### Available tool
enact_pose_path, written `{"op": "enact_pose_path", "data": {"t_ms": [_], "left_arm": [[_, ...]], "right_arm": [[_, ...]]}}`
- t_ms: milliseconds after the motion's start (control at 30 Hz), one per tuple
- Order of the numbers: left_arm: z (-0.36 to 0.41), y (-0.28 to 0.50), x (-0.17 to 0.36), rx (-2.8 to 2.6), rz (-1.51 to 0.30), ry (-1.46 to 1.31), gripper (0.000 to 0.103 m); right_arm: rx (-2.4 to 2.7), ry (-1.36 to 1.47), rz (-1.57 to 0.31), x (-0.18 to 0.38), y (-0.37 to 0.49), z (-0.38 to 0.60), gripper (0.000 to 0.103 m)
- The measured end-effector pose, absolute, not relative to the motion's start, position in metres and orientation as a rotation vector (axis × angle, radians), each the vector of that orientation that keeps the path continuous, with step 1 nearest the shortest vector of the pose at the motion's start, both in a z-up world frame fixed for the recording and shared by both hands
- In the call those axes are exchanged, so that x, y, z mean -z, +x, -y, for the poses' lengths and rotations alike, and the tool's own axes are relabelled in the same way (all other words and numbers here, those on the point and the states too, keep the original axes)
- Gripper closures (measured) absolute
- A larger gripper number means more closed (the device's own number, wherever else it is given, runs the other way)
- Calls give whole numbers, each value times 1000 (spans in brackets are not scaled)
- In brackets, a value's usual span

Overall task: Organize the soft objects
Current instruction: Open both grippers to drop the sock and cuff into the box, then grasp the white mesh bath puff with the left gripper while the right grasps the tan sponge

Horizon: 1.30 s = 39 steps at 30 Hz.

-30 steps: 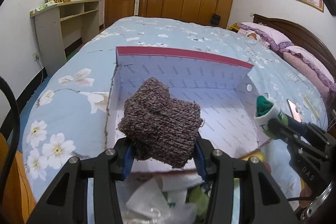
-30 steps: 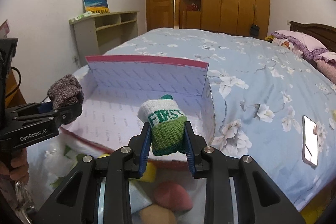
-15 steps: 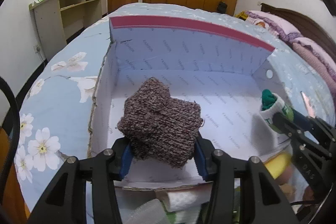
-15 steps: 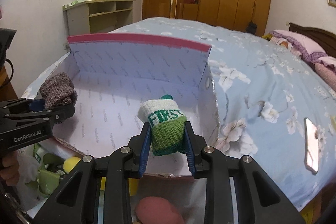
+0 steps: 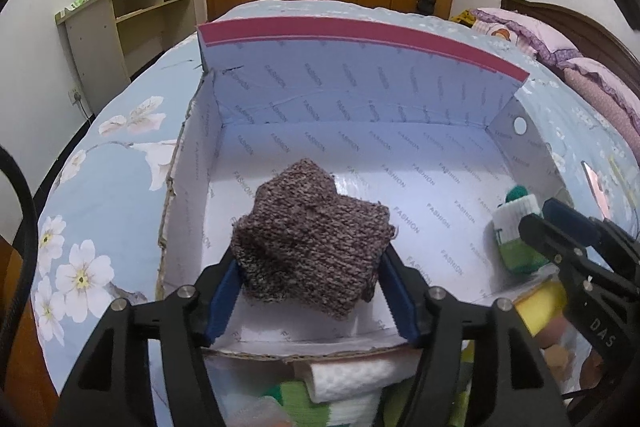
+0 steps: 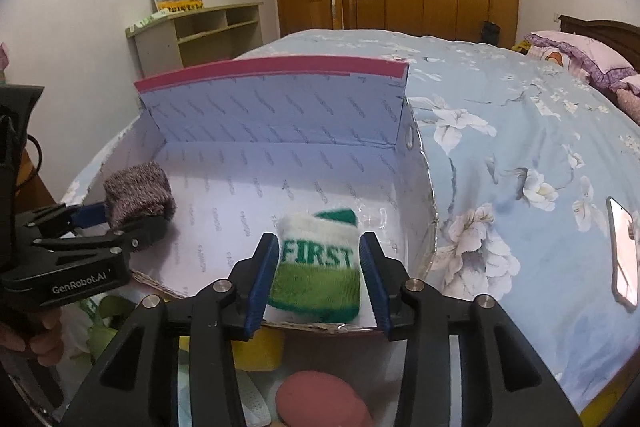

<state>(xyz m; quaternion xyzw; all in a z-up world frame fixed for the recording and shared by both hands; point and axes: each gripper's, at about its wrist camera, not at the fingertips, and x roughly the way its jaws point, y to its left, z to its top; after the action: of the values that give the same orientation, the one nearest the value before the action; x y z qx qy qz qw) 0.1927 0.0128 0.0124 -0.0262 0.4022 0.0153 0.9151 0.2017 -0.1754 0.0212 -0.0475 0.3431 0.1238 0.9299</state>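
An open cardboard box (image 5: pixel 360 163) with a white printed lining and a red-edged raised flap is set on a bed (image 6: pixel 520 131) covered in a pale blue floral sheet. Over the box's near left part, the left gripper (image 5: pixel 310 287) is seen with its jaws spread wide, having just been opening; a brown knitted piece (image 5: pixel 316 243) lies between the blue pads, which now stand at its edges rather than squeezing it, and whether they still touch the knit cannot be told. In the right wrist view the same knitted piece (image 6: pixel 138 193) is seen at the left of the box beside the black gripper body. The right gripper (image 6: pixel 316 277) is likewise opened, its jaws having just been parting, and a white and green knitted sock (image 6: pixel 316 267) lettered "FIRST" sits between the pads with small gaps at either side, resting on the box floor near the front right wall. A phone (image 6: pixel 624 251) lies on the sheet well to the right of the box. Below the front edge of the box, a yellow sponge (image 6: pixel 256 351) and a pinkish rounded soft object (image 6: pixel 320 399) are partly visible.
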Motion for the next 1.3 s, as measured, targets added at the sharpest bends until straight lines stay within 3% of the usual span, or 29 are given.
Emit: {"op": "enact_pose_path", "data": {"t_ms": [100, 700, 1300], "left_arm": [[-16, 192, -16, -31, -826, -74, 31], [-35, 143, -63, -7, -757, -89, 31], [-52, 81, -41, -42, -785, -173, 31]], "right_arm": [[-262, -89, -679, -28, 197, 176, 46], [-296, -85, -608, -63, 160, 180, 46], [-331, -106, -654, -50, 99, 187, 46]]}}
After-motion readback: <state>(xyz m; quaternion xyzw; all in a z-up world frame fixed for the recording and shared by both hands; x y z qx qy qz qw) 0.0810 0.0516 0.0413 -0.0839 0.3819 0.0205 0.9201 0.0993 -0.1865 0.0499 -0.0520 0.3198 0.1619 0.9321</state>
